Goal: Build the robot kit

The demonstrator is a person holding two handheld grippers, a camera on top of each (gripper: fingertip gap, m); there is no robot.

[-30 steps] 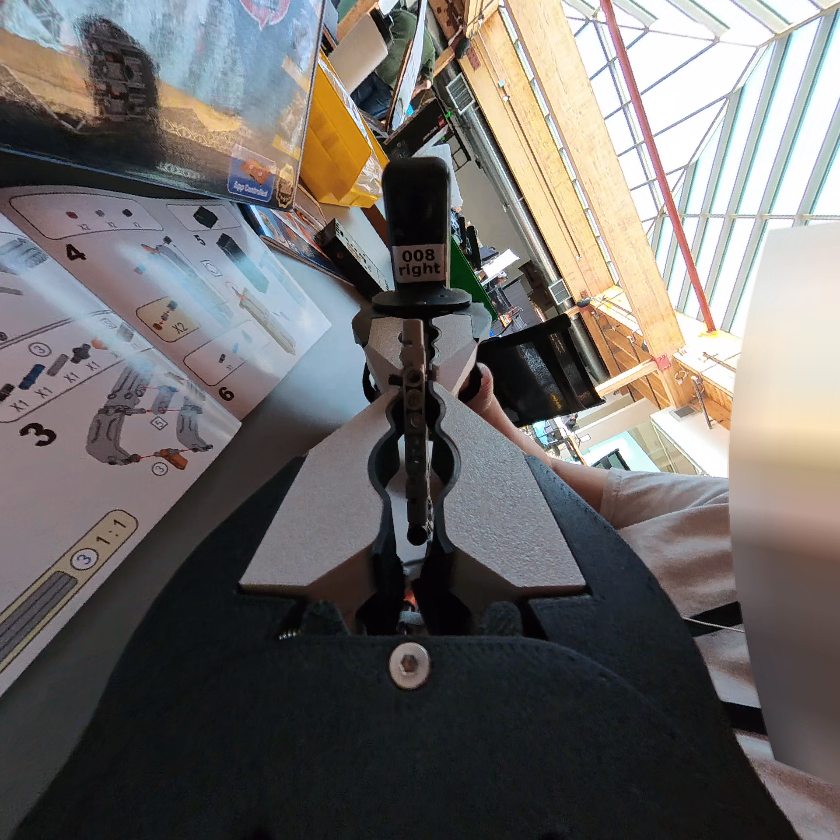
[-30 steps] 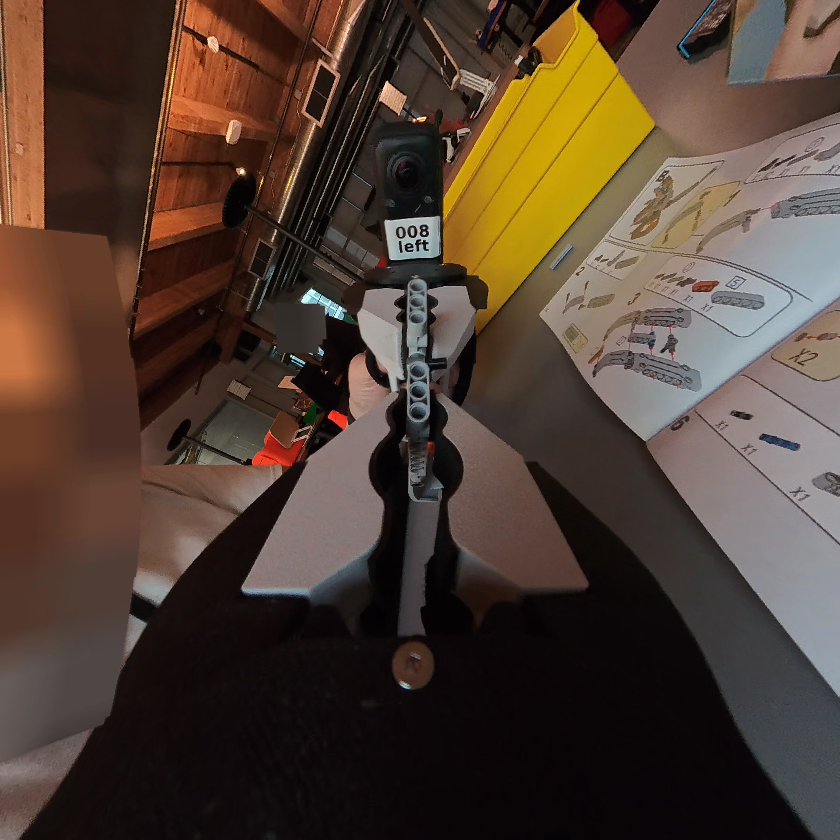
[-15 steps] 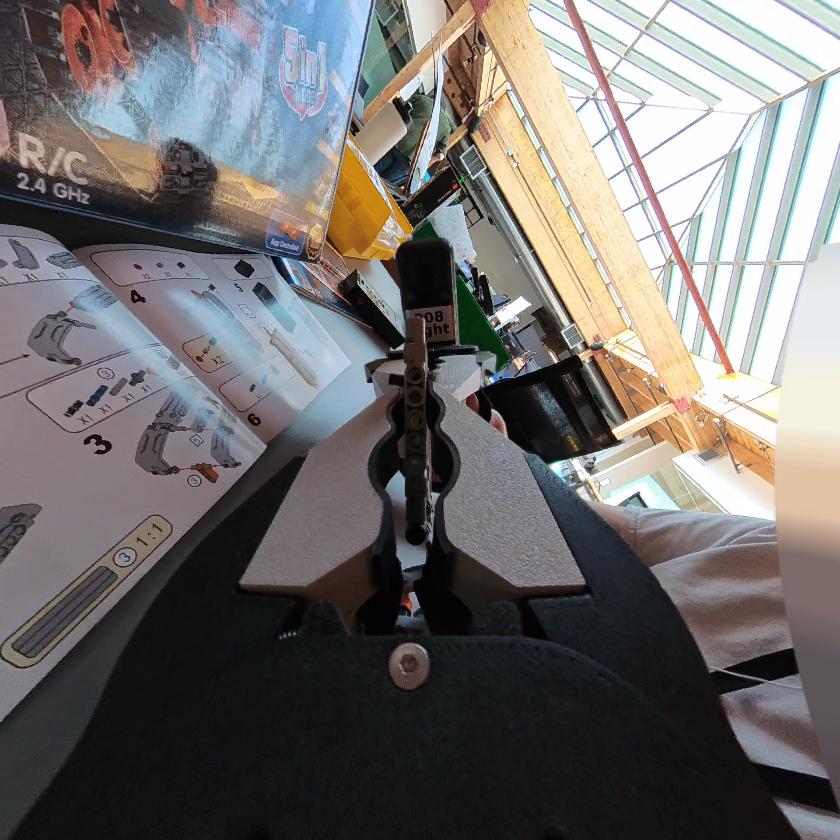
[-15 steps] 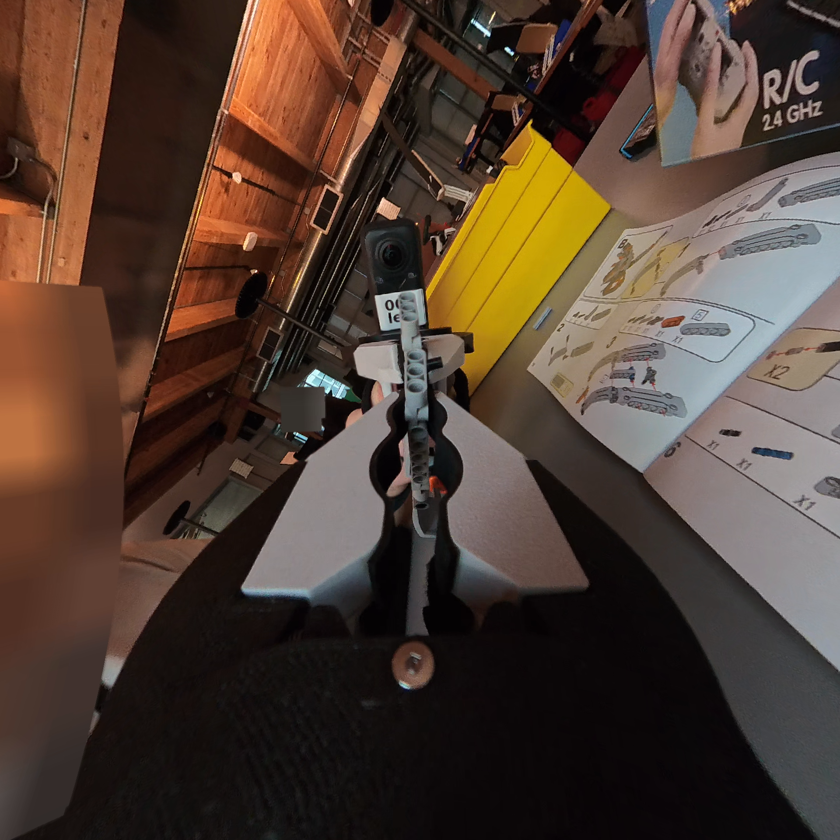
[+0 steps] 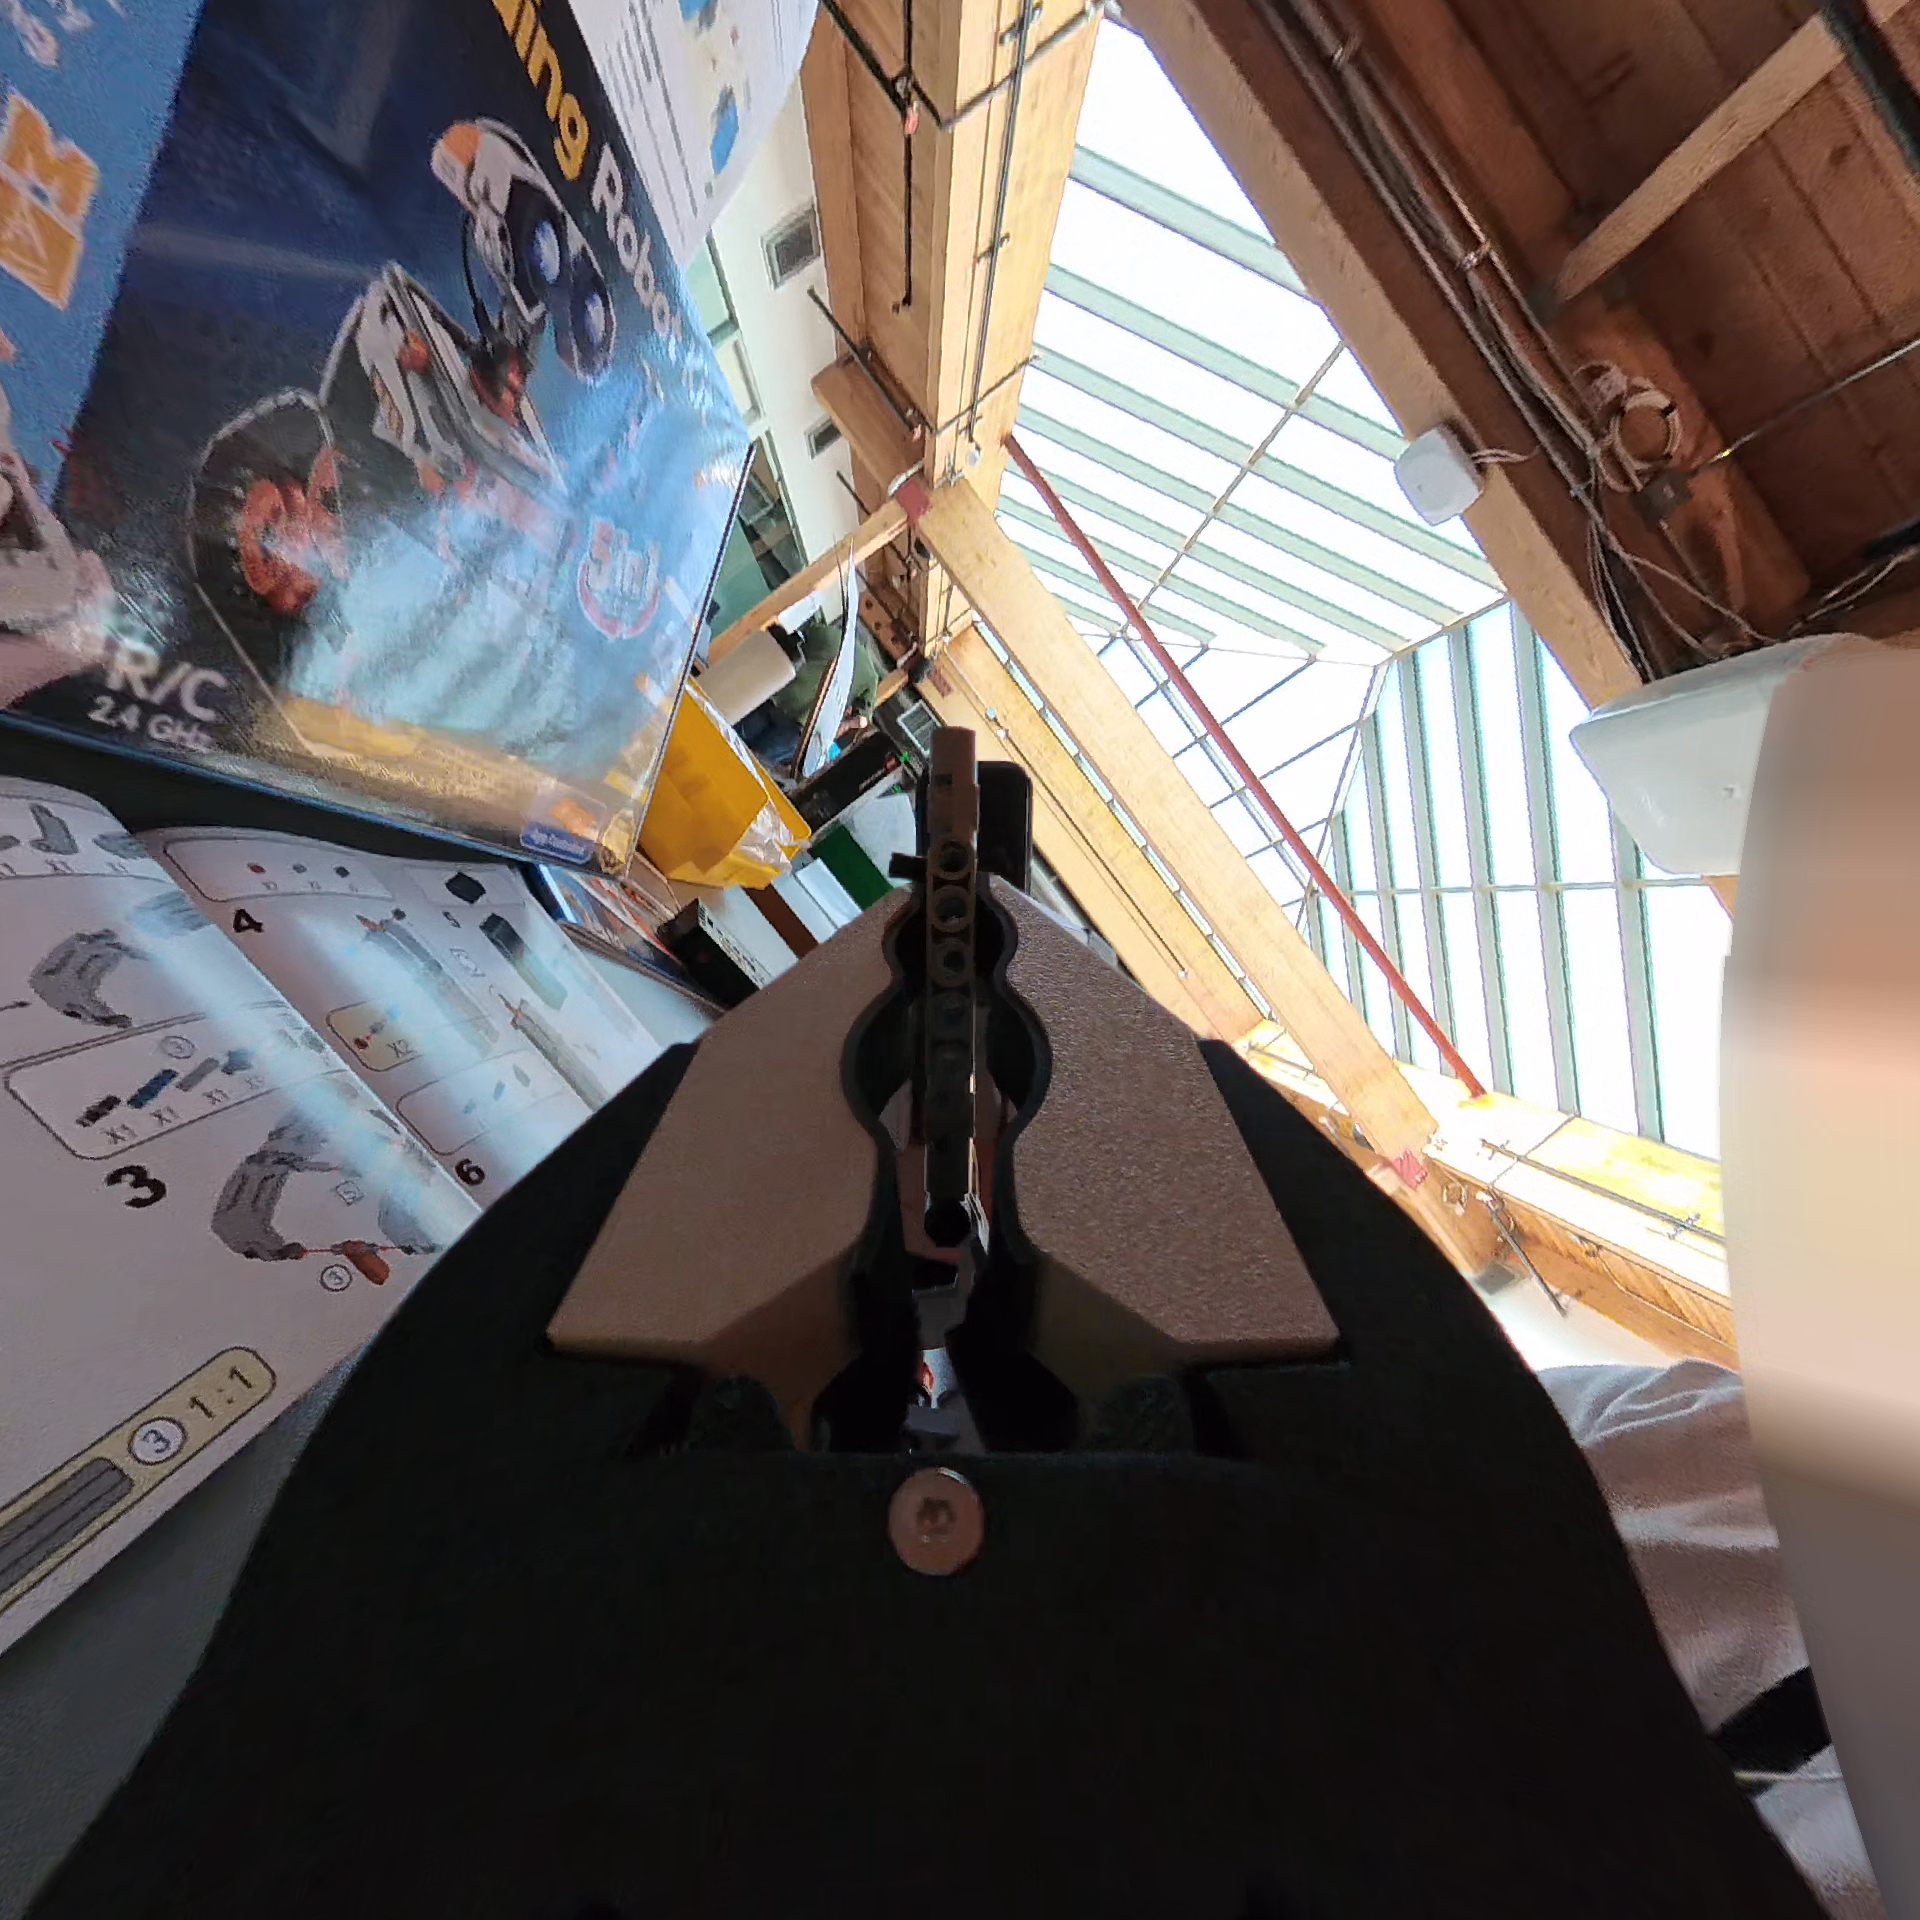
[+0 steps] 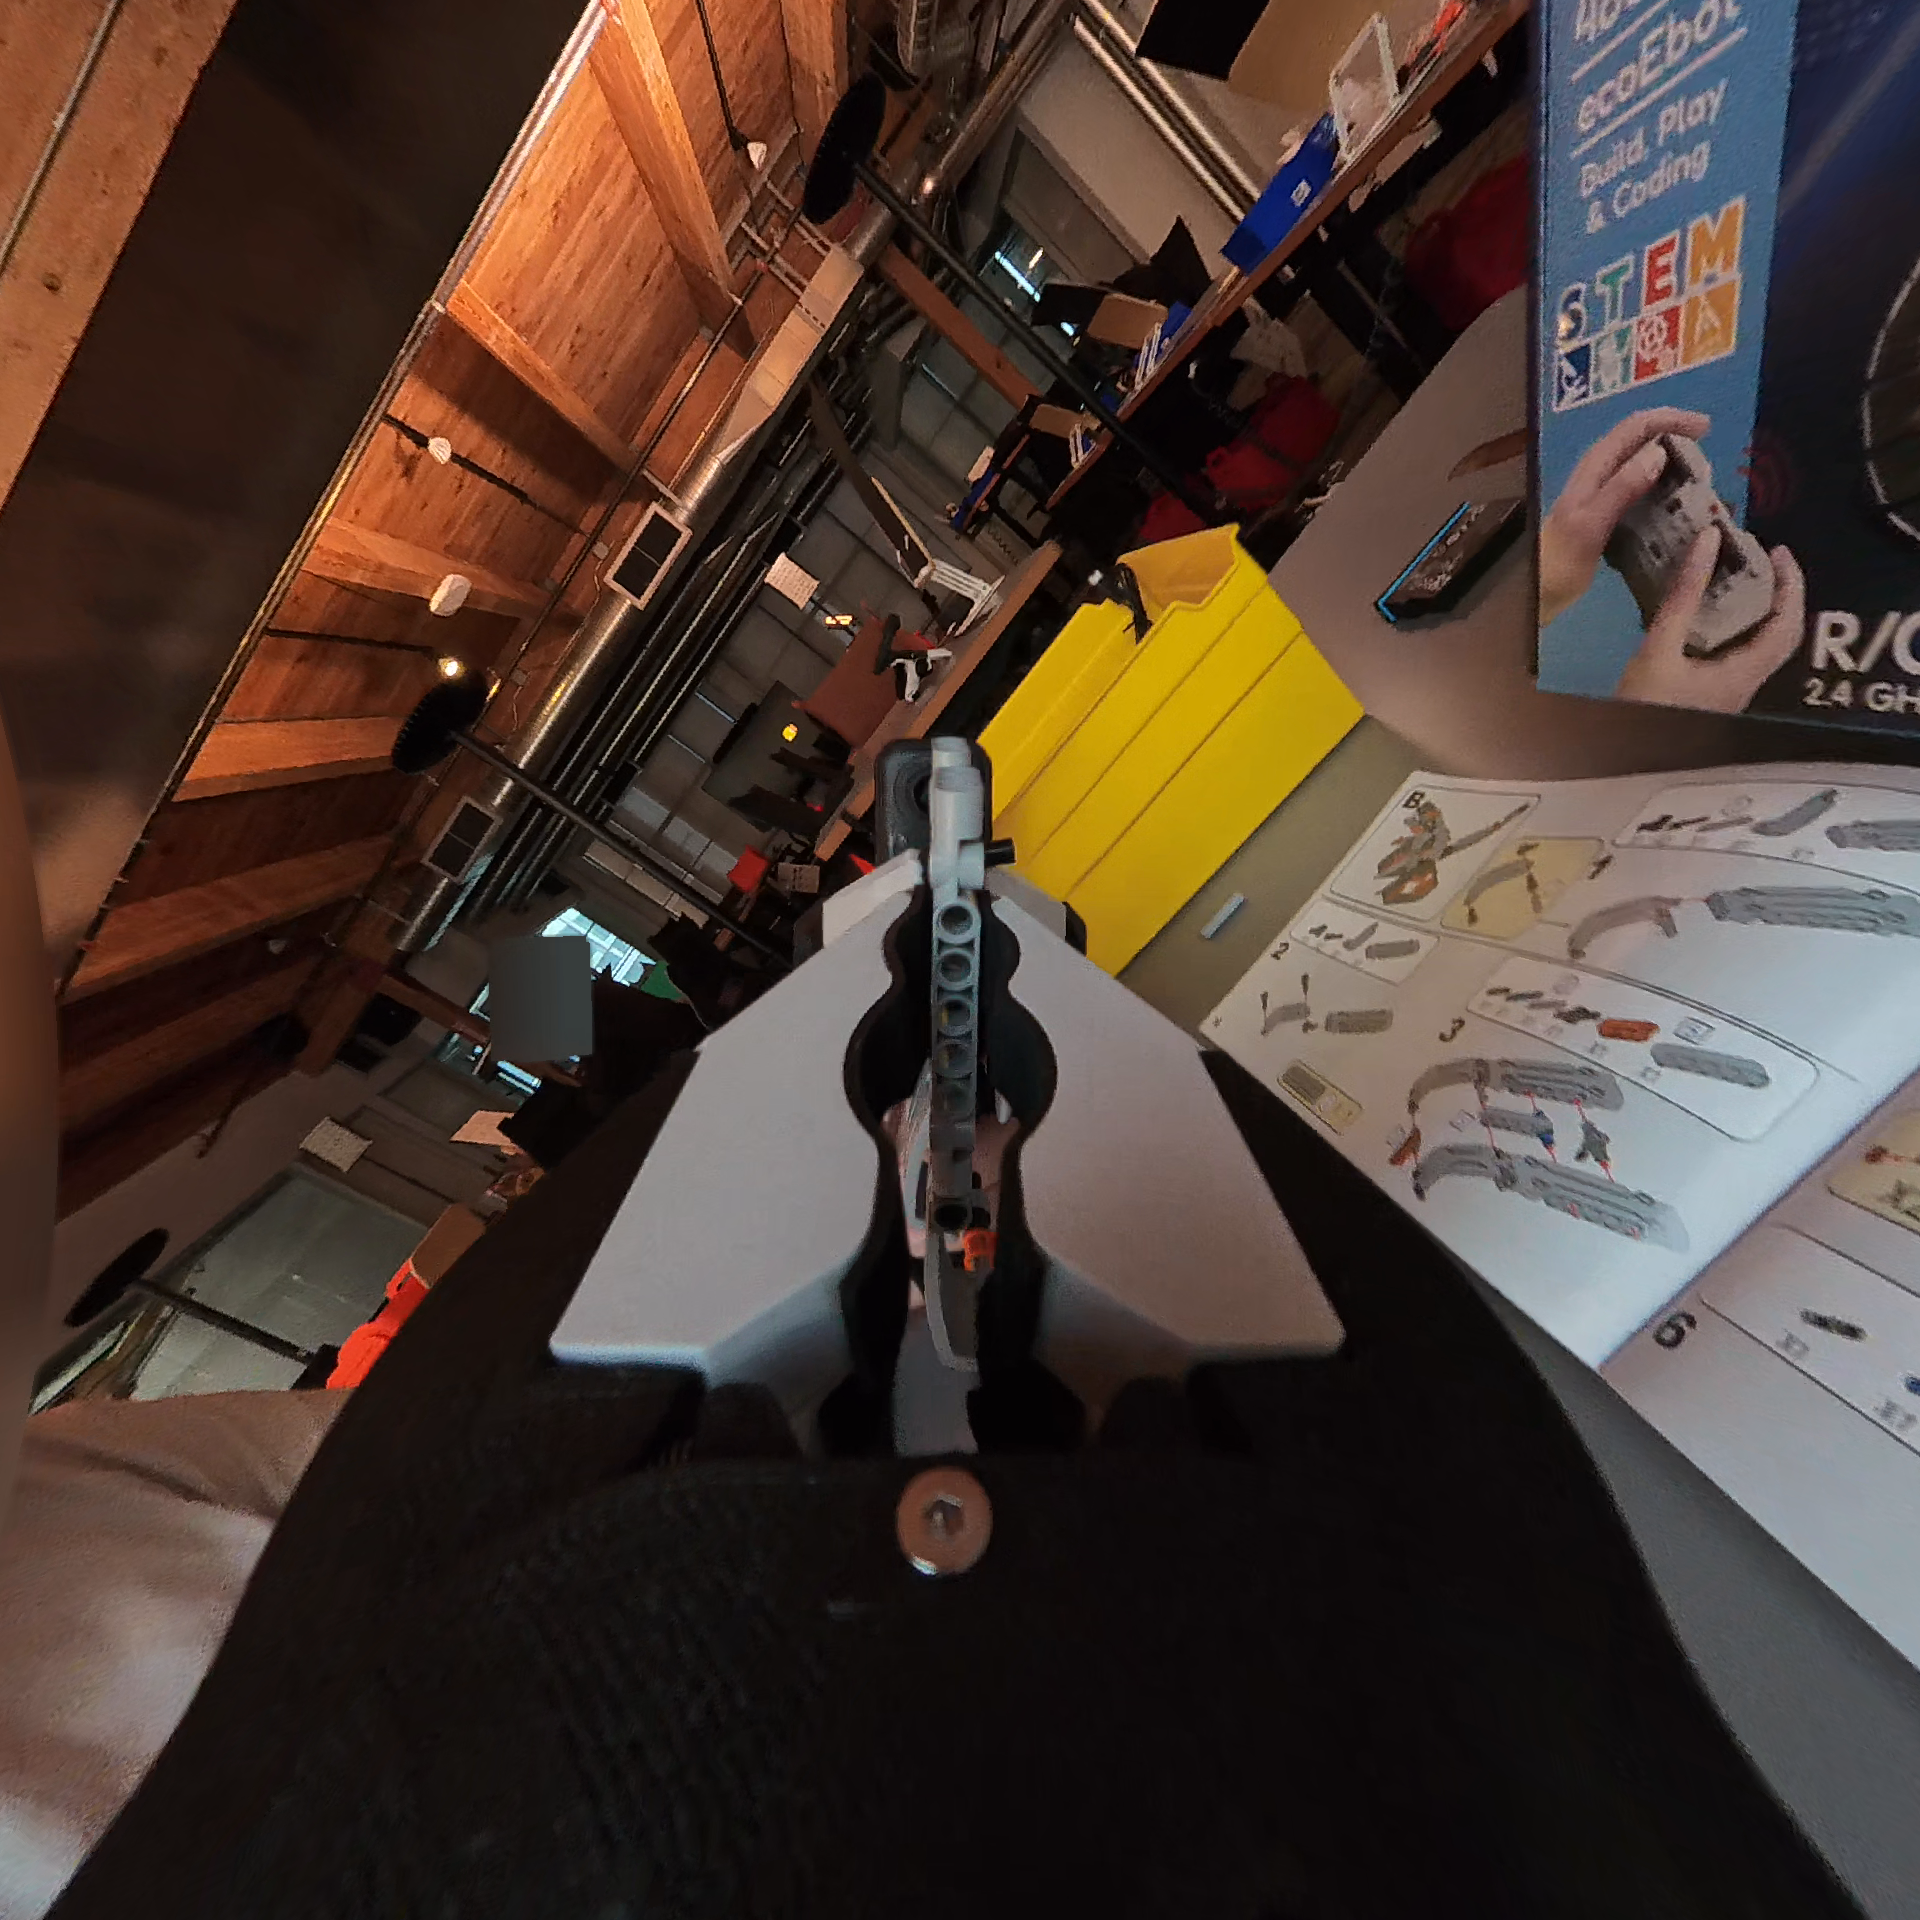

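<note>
My left gripper point(image 5: 948, 896) is shut on a grey holed beam point(image 5: 948, 997) that stands edge-on between its fingers and pokes out past the tips. My right gripper point(image 6: 954, 883) is shut on a grey holed beam point(image 6: 956, 1023) with an orange pin point(image 6: 974, 1242) near its base and a light grey end piece point(image 6: 956, 800) beyond the tips. The two grippers face each other tip to tip above the table. Each view shows only the other gripper's dark camera block point(image 5: 1006, 821) point(image 6: 902, 810) behind the beam. I cannot tell whether both hold one assembly.
An open instruction booklet point(image 5: 208, 1091) point(image 6: 1558, 1039) lies on the grey table point(image 6: 1184, 961). A large blue toy box point(image 5: 364, 416) point(image 6: 1683, 364) stands behind it. Yellow bins point(image 6: 1153, 748) point(image 5: 717, 821) sit at the table's far end. A small blue part point(image 6: 1223, 916) lies near them.
The two grippers have moved closer together, so the other gripper is now nearly hidden behind the tips. Both views have tilted up toward the ceiling. Both stay shut on the beams.
</note>
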